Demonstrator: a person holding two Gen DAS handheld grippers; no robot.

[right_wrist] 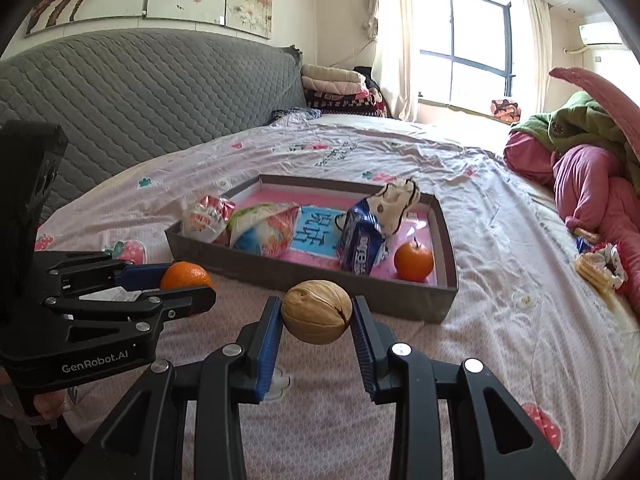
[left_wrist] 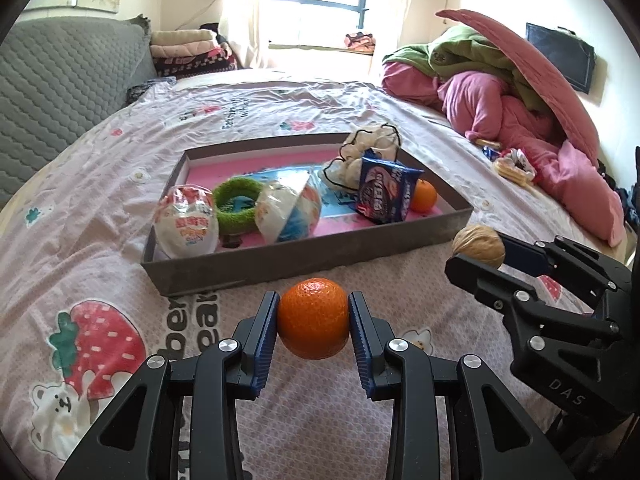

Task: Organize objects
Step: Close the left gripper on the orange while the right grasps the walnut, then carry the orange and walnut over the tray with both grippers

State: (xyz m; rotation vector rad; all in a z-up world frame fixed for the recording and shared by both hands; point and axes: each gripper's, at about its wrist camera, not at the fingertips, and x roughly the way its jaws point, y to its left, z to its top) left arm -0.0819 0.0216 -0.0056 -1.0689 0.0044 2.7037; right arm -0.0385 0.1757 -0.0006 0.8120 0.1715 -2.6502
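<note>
A wide bed (left_wrist: 304, 112) covered with a pale pink sheet printed with strawberries is seen in both views. On the sheet a shallow grey cardboard box with a pink bottom (left_wrist: 460, 220) is placed. Inside the box several things are kept: two white plastic snack bags at the left end (left_wrist: 187, 222), a green fuzzy ring (left_wrist: 236, 204) between them, a dark blue biscuit packet (left_wrist: 386, 194) standing near the right end, a white cloth pouch with a black cord (left_wrist: 370, 148) behind the packet, and a small round orange fruit (left_wrist: 423, 196) in the right corner.

In front of the box the left hand-held gripper (left_wrist: 313, 318) is held above the sheet. Its jaws are partly closed, and a second round orange fruit (left_wrist: 313, 318) is clamped between the blue pads. To its right, the right hand-held gripper (right_wrist: 317, 312) is held near the front wall of the box. Its jaws are also partly closed, and a tan wrinkled walnut (right_wrist: 317, 312) is gripped between its pads.
</note>
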